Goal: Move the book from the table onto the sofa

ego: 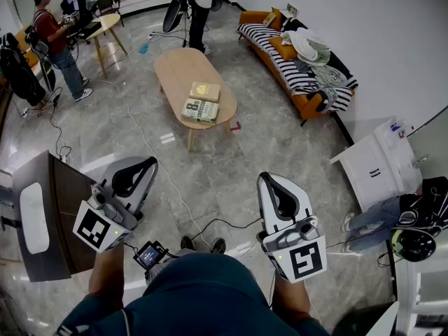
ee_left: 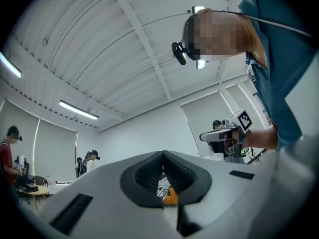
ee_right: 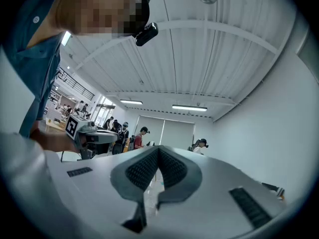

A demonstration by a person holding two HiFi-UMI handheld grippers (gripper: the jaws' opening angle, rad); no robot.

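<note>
Your left tongs [ego: 148, 164] are pressed together, empty. Ahead, a book [ego: 200, 110] lies at the near end of the oval counter [ego: 175, 65], a second book [ego: 205, 92] just beside it. Your right tongs [ego: 267, 178] are likewise pressed together, empty. The striped sofa [ego: 259, 37], strewn with clothes [ego: 311, 47], stands well apart at right.

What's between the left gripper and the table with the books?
Head view: grey floor with a white cable running across it, from left gripper to table.
</note>
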